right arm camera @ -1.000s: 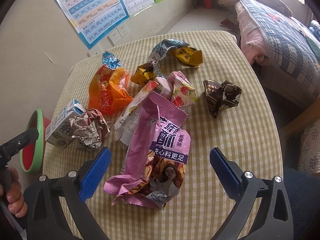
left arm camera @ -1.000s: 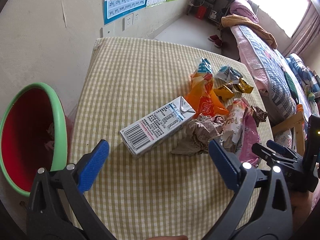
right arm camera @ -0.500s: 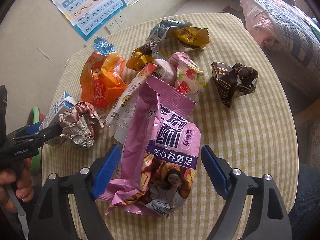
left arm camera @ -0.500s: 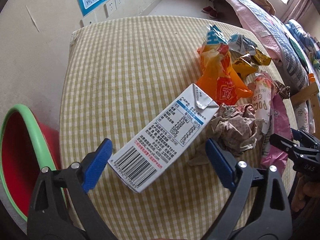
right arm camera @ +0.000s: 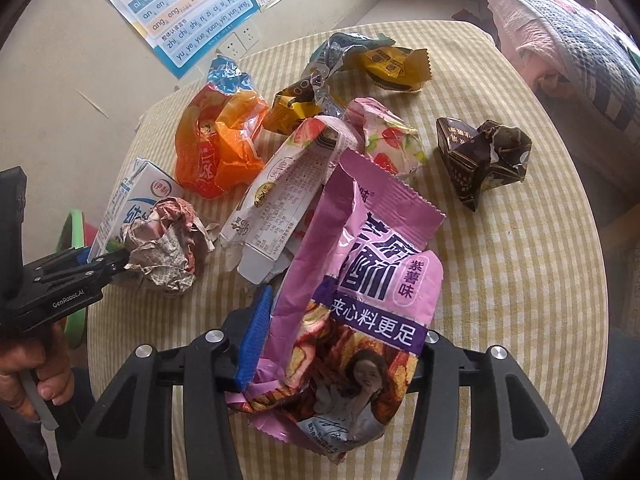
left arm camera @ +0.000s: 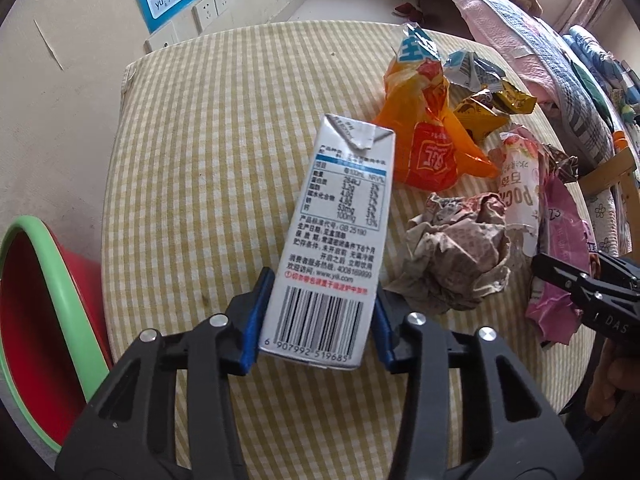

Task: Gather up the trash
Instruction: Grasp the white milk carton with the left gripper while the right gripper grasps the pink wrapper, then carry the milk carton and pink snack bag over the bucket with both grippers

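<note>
Plainly, the main risk sits with the right claw (right arm camera: 332, 348), which is closed on the lower end of the purple snack bag (right arm camera: 360, 300): the film is slick and crumpled, only the bottom part is pinched, and the open top flops free toward the middle of the surface (right arm camera: 520, 280), so on lifting it could slide out or drag the white-and-pink wrapper (right arm camera: 288, 192) lying just beside it. The right-hand pad is hidden behind the bag, so how squarely it bears cannot be told. A second risk is the milk carton (left arm camera: 340, 232): the left claw (left arm camera: 316, 320) grips only its barcode end, near the surface's left edge, and the long body sticking forward could pivot between the blue pads (left arm camera: 256, 320) if swung quickly toward the red basin with the green rim (left arm camera: 36, 320), which stands off the left edge of the surface, lower down. The crumpled paper ball (left arm camera: 460, 256) lies just beside the carton and might be nudged. As for the claws themselves, both are drawn in to the width of what they hold, the left clamped on the carton's two narrow sides, the right squeezed onto the bag. Other trash remains spread toward the far side: an orange snack bag (right arm camera: 220, 140), yellow wrappers (right arm camera: 396, 68) and a dark brown crumpled wrapper (right arm camera: 484, 156) toward the right edge.
</note>
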Available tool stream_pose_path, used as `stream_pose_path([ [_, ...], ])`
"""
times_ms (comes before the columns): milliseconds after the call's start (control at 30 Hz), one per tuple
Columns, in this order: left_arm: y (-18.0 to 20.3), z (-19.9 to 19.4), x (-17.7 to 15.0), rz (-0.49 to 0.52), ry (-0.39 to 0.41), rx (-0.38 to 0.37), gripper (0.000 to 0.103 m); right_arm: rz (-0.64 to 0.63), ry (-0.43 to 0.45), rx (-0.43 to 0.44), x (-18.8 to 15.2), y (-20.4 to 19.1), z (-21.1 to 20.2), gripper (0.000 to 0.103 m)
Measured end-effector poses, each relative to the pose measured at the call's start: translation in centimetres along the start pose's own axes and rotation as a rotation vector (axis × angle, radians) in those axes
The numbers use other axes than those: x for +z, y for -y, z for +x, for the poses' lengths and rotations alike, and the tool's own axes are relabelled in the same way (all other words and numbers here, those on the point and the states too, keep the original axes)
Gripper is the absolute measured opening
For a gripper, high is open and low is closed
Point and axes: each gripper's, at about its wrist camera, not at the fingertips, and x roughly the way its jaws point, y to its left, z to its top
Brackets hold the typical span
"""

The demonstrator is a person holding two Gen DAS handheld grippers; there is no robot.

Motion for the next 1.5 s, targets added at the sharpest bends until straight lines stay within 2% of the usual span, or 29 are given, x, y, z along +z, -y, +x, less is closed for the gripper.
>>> stream_pose_path([
  [200,0.5,-1.5,-0.7,-0.038,0.030,0.008,0.037,-0.009,0.028,-0.005,-0.5,0.2,-1.2,0.048],
  [733,1.6,-8.0,-5.0,-0.126,0.144,0.009,0.037,-0.096,0.177,-0.020,-1.1,-2.5,-6.3,0.048],
  [967,1.0,-10.1,-7.0,-0.206,0.200,0.009,0.037,-0.159,0.241,-0.024,-1.6,-4.3,-8.3,0.048],
  [1200,0.4,-11.9,-8.9,-0.254,0.283,0.010,0.037,-0.273,0.301,-0.080,-2.6,-6.6,-9.6,0.048],
  [1500,-2.3,-13.6,-10.6,-0.351,0.366,0.017,0.038,-0.352,0.322,-0.072,-2.6,-9.6,-10.5,0.048],
])
